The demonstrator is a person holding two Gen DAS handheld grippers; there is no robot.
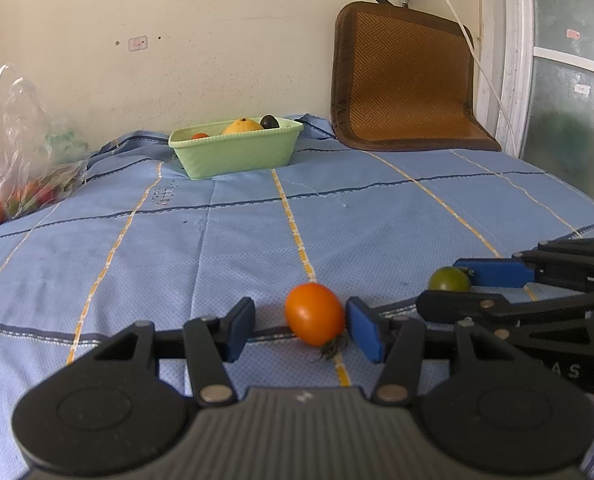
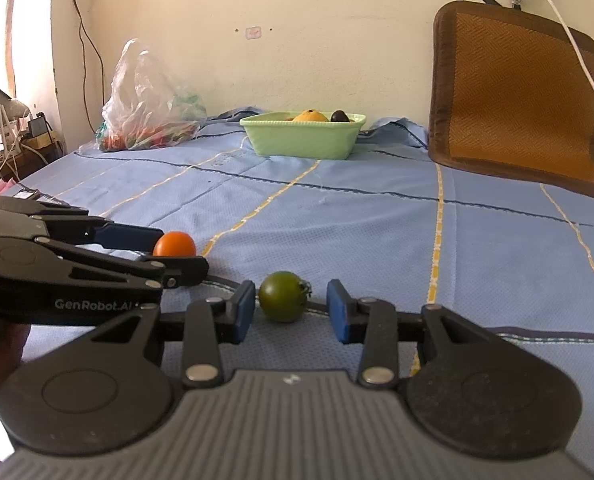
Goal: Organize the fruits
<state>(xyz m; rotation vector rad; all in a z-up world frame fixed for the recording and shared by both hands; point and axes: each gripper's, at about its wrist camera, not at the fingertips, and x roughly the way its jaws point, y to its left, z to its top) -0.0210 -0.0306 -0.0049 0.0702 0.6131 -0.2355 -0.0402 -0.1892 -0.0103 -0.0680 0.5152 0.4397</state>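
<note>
While both rest on the blue bedspread (image 1: 217, 240), the left claw (image 1: 301, 326) straddles a round orange tomato (image 1: 315, 314) and the right claw (image 2: 291, 310) a green tomato (image 2: 283, 296), both spread, neither pinching.

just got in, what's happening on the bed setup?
A person holds a gripper in each hand over a blue bedsheet. The left gripper straddles an orange tomato, the right gripper a green tomato; both stand open with gaps at the pads, and the tomatoes lie on the sheet. A green basket by the wall already holds a few fruits.
</note>
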